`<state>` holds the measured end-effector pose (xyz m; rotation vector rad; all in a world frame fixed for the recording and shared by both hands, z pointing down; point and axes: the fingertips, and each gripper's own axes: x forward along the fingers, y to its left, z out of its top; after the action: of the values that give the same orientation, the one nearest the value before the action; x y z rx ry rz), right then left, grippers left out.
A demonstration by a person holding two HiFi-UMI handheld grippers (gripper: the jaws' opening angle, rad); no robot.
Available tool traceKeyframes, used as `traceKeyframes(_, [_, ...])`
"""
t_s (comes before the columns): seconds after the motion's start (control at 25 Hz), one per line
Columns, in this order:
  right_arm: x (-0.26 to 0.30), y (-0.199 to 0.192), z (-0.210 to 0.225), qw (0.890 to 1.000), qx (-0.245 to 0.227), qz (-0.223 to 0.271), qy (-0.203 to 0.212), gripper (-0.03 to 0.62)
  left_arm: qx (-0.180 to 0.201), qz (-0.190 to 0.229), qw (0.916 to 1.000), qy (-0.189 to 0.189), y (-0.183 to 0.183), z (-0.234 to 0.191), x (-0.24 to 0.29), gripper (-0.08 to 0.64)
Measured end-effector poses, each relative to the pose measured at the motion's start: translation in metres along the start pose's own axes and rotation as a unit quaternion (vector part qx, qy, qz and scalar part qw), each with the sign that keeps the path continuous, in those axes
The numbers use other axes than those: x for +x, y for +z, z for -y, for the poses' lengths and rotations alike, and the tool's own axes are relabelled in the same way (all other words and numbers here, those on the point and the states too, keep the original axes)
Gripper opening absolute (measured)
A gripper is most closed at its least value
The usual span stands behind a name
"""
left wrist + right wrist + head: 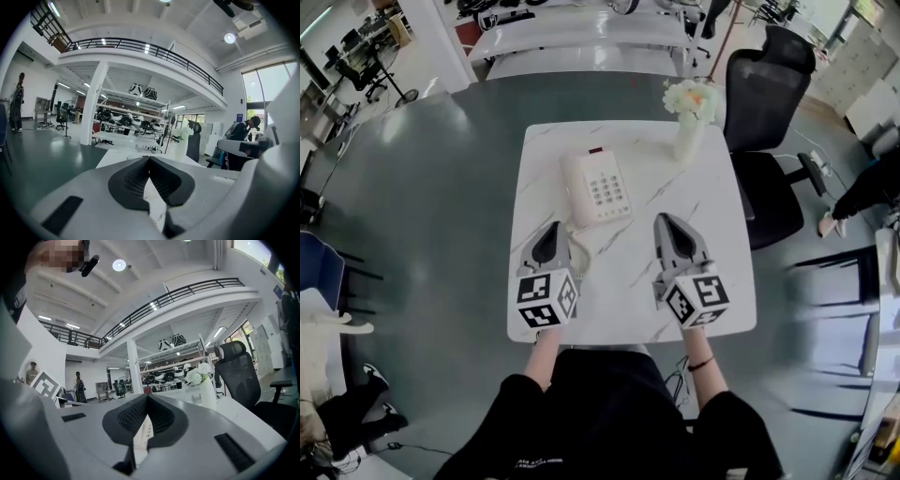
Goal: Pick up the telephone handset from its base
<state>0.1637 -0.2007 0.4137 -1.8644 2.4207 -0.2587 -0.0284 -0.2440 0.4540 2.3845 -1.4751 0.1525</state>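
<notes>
My left gripper (552, 227) and right gripper (663, 220) hover clenched and empty over the desk's (722, 272) near edge; the telephone (600, 187), handset (572, 190) on its base, sits toward the far edge

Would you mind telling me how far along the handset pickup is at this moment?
Nothing looks done yet: the handset lies on its base on the table. In hand: the left gripper and right gripper hover short of the base, jaws shut and empty. Left: open a gripper, close on the handset and lift it.
</notes>
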Motion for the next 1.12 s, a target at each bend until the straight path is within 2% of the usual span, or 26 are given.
traceKeyframes(0.4, [0.052,-0.015,0.023,0.999,0.008,-0.023,0.027,-0.008,-0.032,-0.024,0.9986,0.034,-0.016,0.001,0.058,-0.002])
traceKeyframes(0.72, [0.09,-0.038,0.042,0.997,0.033,-0.047,0.056,-0.008,-0.043,-0.057,0.9934,0.09,-0.04,-0.011,0.107,0.001])
traceKeyframes(0.96, [0.105,-0.057,0.054,0.994,0.055,-0.056,0.071,-0.008,-0.062,-0.065,0.9886,0.121,-0.051,-0.022,0.132,0.067])
traceKeyframes(1.12, [0.115,-0.064,0.065,0.993,0.072,-0.059,0.073,-0.008,-0.06,-0.074,0.9863,0.135,-0.056,-0.024,0.15,0.111])
